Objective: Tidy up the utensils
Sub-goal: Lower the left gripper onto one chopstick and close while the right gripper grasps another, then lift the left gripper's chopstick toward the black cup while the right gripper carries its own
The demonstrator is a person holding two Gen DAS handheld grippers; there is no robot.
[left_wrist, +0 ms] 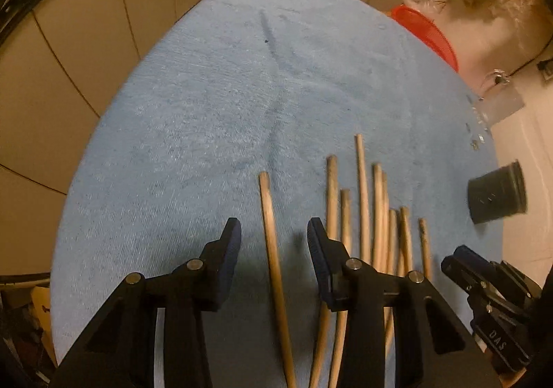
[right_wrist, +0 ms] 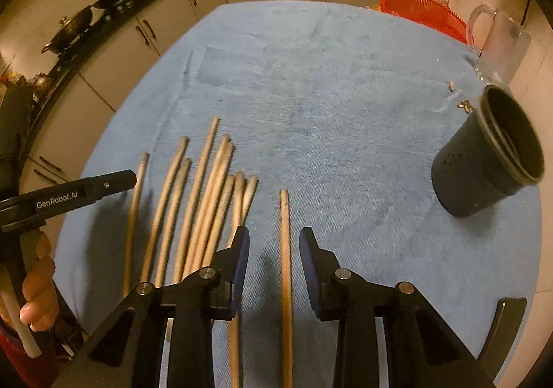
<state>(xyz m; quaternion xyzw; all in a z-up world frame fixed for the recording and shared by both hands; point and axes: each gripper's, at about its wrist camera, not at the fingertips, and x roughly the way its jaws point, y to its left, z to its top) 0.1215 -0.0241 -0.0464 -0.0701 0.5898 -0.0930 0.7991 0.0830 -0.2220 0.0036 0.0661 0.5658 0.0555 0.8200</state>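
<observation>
While both grippers point steeply down at the blue terry cloth covering the table [right_wrist: 328, 94], each one straddles a single wooden chopstick at opposite edges of the scattered row. The left gripper [left_wrist: 274, 239] has its jaws part-way open around the leftmost pale wooden chopstick [left_wrist: 271, 232], pads standing clear of the wood on both sides, so nothing is held yet. The right gripper [right_wrist: 274, 243] stands likewise, narrowed but not touching, around the rightmost wooden chopstick [right_wrist: 285, 249], which lies apart from the loose bundle of wooden chopsticks [right_wrist: 207, 194] fanned out beside it. The dark round plastic holder cup [right_wrist: 490, 153] stands well apart to the right, mouth open and apparently empty.

The step in hand looks like the first pick: taking a chopstick in each gripper. The next move calls for the pads to pinch the thin, round sticks squarely, since they may roll on the soft cloth, then lifting and tipping them upright toward the cup
</observation>
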